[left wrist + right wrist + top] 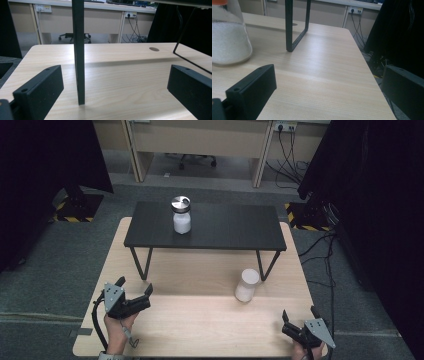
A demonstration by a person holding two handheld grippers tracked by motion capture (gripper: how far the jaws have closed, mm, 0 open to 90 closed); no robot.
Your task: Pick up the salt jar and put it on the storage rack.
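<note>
A glass jar (181, 214) with a metal lid, half full of white powder, stands on the small black raised shelf (225, 227). A second jar (246, 285) of white powder sits on the wooden table, near the shelf's right leg; it shows at the upper left in the right gripper view (229, 37). My left gripper (134, 287) is open at the table's front left, pointing at the shelf's left leg (79, 52). My right gripper (300, 312) is open at the front right, empty, short of the second jar.
The light wooden table (200, 320) carries the shelf on thin black legs (289, 27). Beyond it are grey carpet, desks, an office chair base and cables at the right. Black curtains hang on both sides.
</note>
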